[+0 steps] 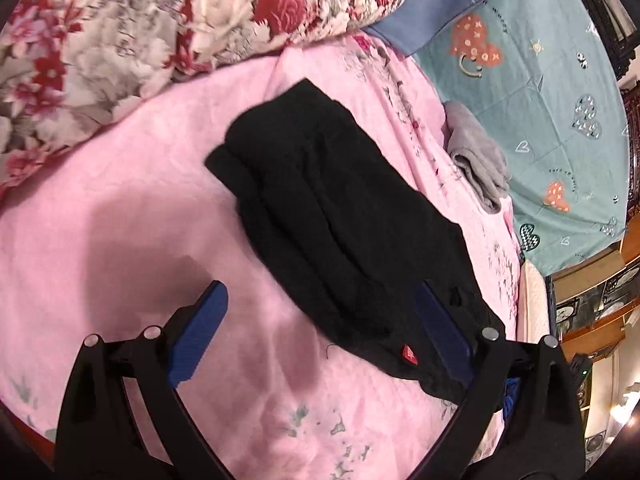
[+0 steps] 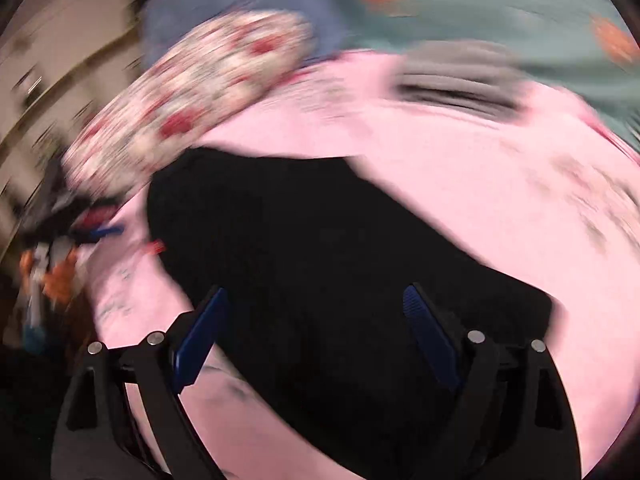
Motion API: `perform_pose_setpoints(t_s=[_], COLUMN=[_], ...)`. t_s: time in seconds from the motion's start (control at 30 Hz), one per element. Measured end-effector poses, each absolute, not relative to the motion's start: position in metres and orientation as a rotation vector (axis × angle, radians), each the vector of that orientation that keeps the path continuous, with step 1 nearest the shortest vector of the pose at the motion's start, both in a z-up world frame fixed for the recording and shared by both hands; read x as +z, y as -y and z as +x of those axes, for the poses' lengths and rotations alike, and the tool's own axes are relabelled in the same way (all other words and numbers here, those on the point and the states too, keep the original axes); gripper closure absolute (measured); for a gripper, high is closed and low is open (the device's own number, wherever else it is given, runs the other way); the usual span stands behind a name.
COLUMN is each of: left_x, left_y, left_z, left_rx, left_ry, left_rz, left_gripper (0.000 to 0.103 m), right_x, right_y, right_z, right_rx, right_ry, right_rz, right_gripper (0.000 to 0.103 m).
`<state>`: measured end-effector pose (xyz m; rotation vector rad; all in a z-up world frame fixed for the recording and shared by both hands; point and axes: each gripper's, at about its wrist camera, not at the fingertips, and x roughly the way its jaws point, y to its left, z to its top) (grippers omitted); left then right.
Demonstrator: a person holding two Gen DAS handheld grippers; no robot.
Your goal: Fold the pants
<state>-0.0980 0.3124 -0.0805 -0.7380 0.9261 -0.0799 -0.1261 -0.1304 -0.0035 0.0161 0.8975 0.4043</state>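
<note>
Black pants (image 1: pixel 320 208) lie folded into a long band on the pink sheet (image 1: pixel 120 200), running from upper left to lower right, with a small red tag (image 1: pixel 409 354) at the near end. My left gripper (image 1: pixel 320 286) hangs open over that near end; its right pad (image 1: pixel 440 328) is above the cloth and its left pad (image 1: pixel 200 336) is over bare sheet. The right wrist view is blurred by motion. There the pants (image 2: pixel 320 240) spread beneath my right gripper (image 2: pixel 314 292), whose jaws stand wide apart with nothing pinched.
A floral quilt (image 1: pixel 140 28) is bunched at the back left. A grey garment (image 1: pixel 476 152) lies right of the pants, at the edge of a teal heart-print sheet (image 1: pixel 540 100). A blue cloth (image 1: pixel 440 8) lies at the back. Wooden furniture (image 1: pixel 600 300) stands past the bed's right edge.
</note>
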Motion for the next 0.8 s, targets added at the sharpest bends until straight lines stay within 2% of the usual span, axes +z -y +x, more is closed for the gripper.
perform_pose_setpoints(t_s=[0.1, 0.2, 0.3, 0.33, 0.37, 0.4, 0.43, 0.47, 0.5, 0.53, 0.7, 0.77, 0.8], left_x=[-0.078, -0.072, -0.065, -0.062, -0.06, -0.058, -0.058, -0.057, -0.057, -0.057, -0.063, -0.064, -0.064], left_y=[-0.305, -0.299, -0.293, -0.29, -0.288, -0.286, -0.285, -0.282, -0.28, -0.278, -0.281, -0.288, -0.293], left_z=[-0.096, -0.1, -0.104, -0.105, -0.106, -0.107, -0.107, -0.106, -0.105, -0.103, -0.102, -0.107, -0.109], left_rx=[-0.073, -0.053, -0.038, -0.035, -0.034, -0.037, -0.04, -0.043, -0.046, -0.052, -0.065, -0.057, -0.05], left_ry=[-0.935, -0.933, -0.924, -0.918, -0.913, -0.909, -0.908, -0.909, -0.912, -0.917, -0.929, -0.918, -0.912], left_rz=[-0.721, -0.701, -0.682, -0.672, -0.668, -0.663, -0.659, -0.651, -0.646, -0.64, -0.648, -0.664, -0.67], left_gripper=[0.007, 0.007, 0.007, 0.007, 0.007, 0.007, 0.007, 0.007, 0.007, 0.007, 0.007, 0.007, 0.007], right_x=[-0.016, -0.048, -0.067, -0.071, -0.074, -0.075, -0.075, -0.077, -0.074, -0.071, -0.072, -0.073, -0.065], right_y=[0.202, 0.246, 0.25, 0.242, 0.234, 0.223, 0.223, 0.219, 0.217, 0.218, 0.249, 0.244, 0.242], right_z=[-0.14, -0.145, -0.14, -0.137, -0.135, -0.135, -0.135, -0.133, -0.133, -0.133, -0.139, -0.141, -0.141], right_rx=[0.181, 0.242, 0.358, 0.384, 0.403, 0.429, 0.429, 0.425, 0.427, 0.437, 0.353, 0.336, 0.294], right_ry=[-0.938, -1.023, -1.034, -1.039, -1.051, -1.073, -1.073, -1.085, -1.081, -1.072, -1.086, -1.084, -1.088], right_rz=[0.082, 0.373, 0.552, 0.54, 0.513, 0.486, 0.486, 0.457, 0.436, 0.424, 0.428, 0.387, 0.331], right_gripper=[0.013, 0.013, 0.013, 0.017, 0.024, 0.053, 0.071, 0.076, 0.086, 0.088, 0.088, 0.07, 0.051])
